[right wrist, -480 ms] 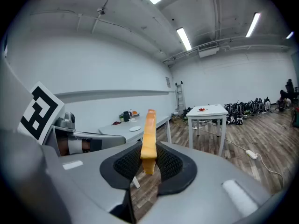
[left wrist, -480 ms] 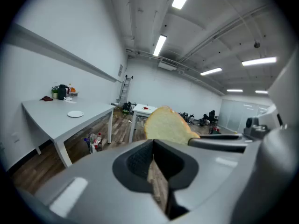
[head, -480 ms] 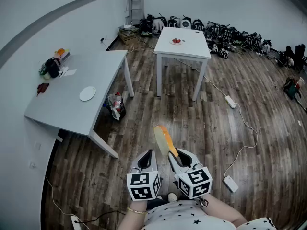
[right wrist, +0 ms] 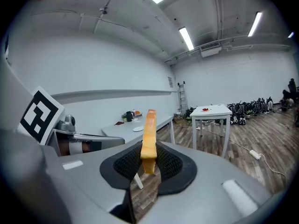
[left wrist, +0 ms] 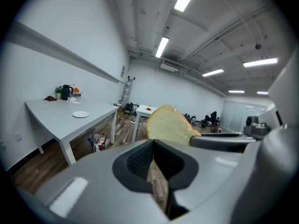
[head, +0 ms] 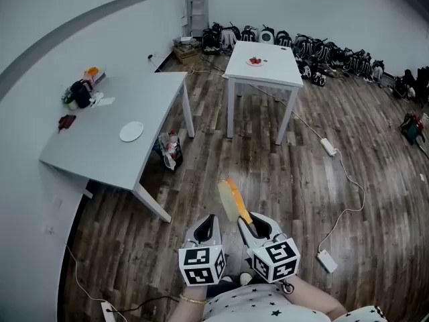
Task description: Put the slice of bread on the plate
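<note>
Now my right tongs (head: 245,224) grip the bread (head: 229,198) upright, well apart from the plate (head: 131,131) on the desk (head: 100,149); left tongs (head: 206,228) closed, empty. I should carry steadily, not squeeze harder.

Gripped a slice of bread (head: 230,200) upright in the right claw (head: 242,221), beside the left claw (head: 208,224), well apart from the white plate (head: 131,131) on the grey worktop (head: 100,151).

A grey table (head: 100,149) bears a white plate (head: 131,131) and clutter (head: 80,94) near the wall.
</note>
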